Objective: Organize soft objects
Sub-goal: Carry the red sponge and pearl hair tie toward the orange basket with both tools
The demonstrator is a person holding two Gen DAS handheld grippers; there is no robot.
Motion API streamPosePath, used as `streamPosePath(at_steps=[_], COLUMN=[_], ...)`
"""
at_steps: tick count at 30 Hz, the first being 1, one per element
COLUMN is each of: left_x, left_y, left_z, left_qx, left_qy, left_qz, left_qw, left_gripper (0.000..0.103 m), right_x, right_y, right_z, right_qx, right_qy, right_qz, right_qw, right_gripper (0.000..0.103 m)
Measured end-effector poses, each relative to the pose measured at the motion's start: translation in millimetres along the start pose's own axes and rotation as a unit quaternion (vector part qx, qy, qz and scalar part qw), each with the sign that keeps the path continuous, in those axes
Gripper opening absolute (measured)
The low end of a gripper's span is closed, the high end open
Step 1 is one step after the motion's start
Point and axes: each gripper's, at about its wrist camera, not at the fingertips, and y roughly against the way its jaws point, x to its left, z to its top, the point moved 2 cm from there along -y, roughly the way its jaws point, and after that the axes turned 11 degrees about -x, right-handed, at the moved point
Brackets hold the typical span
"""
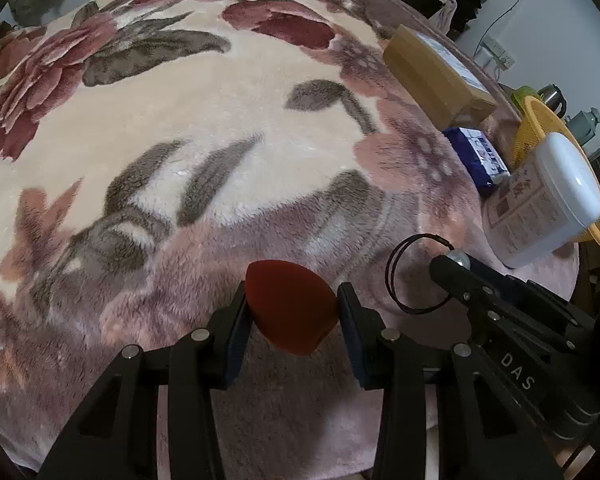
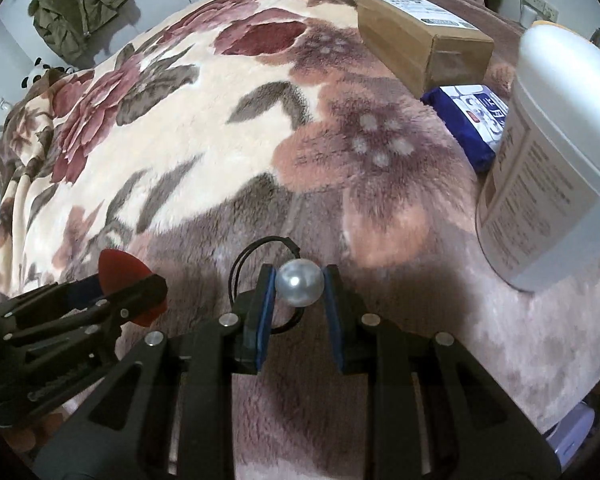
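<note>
My left tongs are clamped on a red makeup sponge above the floral blanket. My right tongs pinch the pearl hair tie, near the white lidded jar and right of the sponge.

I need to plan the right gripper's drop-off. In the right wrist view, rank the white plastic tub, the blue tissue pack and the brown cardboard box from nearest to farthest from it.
The right gripper is shut on the pearl bead hair tie.
1. White plastic tub, lying at the right.
2. Blue tissue pack, behind the tub.
3. Brown cardboard box, far back at the upper right.
</note>
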Motion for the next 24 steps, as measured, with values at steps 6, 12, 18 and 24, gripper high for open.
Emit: streamPosePath(at_steps=[6,12,18,24], left_x=[-6,-14,-22,-28], left_y=[18,27,34,38], left_z=[-3,-4,-5,-4], left_qx=[-0.008,-0.012,-0.014,-0.015], left_qy=[-0.001,-0.006,-0.011,-0.015], left_qz=[0.001,0.001,-0.001,0.000], left_qw=[1.0000,0.9999,0.9998,0.9998], left_gripper=[0.043,0.043,0.043,0.043], right_x=[4,9,8,5], right_y=[18,32,44,53], right_z=[-1,-2,-1,1], right_qx=[-0.012,-0.020,-0.027,-0.033], right_qy=[0.006,0.012,0.013,0.014], right_qz=[0.002,0.006,0.008,0.008], right_qw=[1.000,1.000,1.000,0.999], right_gripper=[0.025,0.025,0.025,0.025])
